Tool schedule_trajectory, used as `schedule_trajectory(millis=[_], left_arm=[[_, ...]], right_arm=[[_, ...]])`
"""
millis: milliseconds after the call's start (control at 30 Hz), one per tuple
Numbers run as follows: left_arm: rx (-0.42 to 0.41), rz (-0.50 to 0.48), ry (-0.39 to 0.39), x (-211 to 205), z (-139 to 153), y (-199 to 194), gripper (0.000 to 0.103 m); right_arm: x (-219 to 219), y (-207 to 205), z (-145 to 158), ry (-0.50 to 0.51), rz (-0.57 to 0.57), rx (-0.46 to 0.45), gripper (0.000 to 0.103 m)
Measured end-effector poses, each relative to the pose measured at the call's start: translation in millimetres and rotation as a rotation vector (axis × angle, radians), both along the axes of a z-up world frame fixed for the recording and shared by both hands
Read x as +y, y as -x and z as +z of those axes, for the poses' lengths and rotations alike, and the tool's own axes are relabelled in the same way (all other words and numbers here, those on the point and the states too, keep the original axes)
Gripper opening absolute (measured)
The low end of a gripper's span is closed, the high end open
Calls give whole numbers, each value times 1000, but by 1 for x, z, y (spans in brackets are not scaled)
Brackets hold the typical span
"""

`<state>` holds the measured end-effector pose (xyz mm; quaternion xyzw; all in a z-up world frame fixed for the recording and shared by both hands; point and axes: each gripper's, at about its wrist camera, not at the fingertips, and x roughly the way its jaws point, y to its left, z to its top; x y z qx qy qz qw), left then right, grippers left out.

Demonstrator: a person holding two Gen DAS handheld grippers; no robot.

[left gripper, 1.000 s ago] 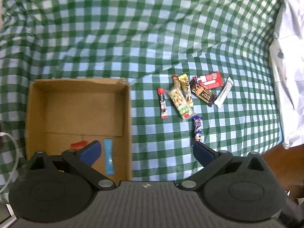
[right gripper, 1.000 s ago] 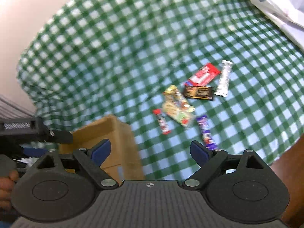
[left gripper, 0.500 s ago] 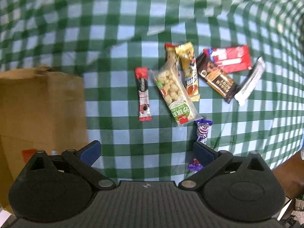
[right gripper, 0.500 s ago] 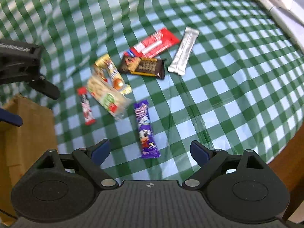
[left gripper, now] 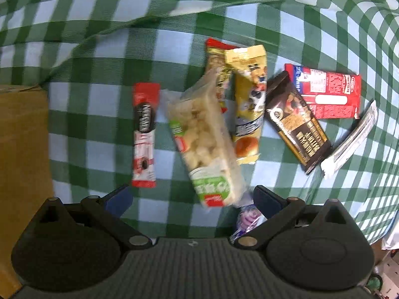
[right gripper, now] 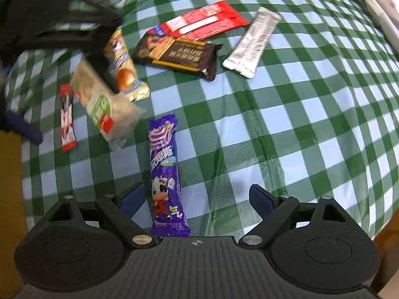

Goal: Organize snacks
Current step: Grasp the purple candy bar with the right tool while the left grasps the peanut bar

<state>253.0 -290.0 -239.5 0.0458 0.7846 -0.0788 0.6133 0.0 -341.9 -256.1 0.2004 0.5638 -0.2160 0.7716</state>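
Note:
Several snacks lie on the green checked cloth. In the left wrist view my open left gripper [left gripper: 190,196] hovers just before a clear puffed-snack bag [left gripper: 204,144], with a red stick pack [left gripper: 144,134] to its left, a yellow bar [left gripper: 249,109], a brown bar [left gripper: 296,122], a red pack [left gripper: 329,94] and a silver stick [left gripper: 349,142] beyond. In the right wrist view my open right gripper [right gripper: 197,198] straddles the near end of a purple candy bar [right gripper: 164,172]. The left gripper's body [right gripper: 49,25] looms over the puffed-snack bag [right gripper: 104,109].
A cardboard box [left gripper: 22,149] stands at the left edge in the left wrist view; its corner shows in the right wrist view [right gripper: 10,199]. The table's edge [right gripper: 384,236] runs close on the right, and white plastic [right gripper: 374,0] lies far right.
Both grippers have moved in low over the snacks. The left left the box for the puffed-snack bag. The right closed on the purple bar, which now lies between its fingers.

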Motion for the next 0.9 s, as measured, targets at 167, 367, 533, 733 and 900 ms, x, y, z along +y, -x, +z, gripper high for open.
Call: schedule_trajectory(millis=[167,367,533,733,900], left_arm=[[-9,-4,28,-12,-6,-6,103],[-9,-20,44,-17,-14,-9,42],[-82,-104,63,-8,5,-1,40],[-116,-172,85,19,47,19,39],[-163,-229,127,45,91,41,39]], right_arm=[[4,-1,-7,5,10,9,90],[3,1,-15,18,17,26,55],[3,6,-7,20,36,8,31],[3,24,26,-39,-29,-67,30],[12,32,61,-44,-41,-108,30]])
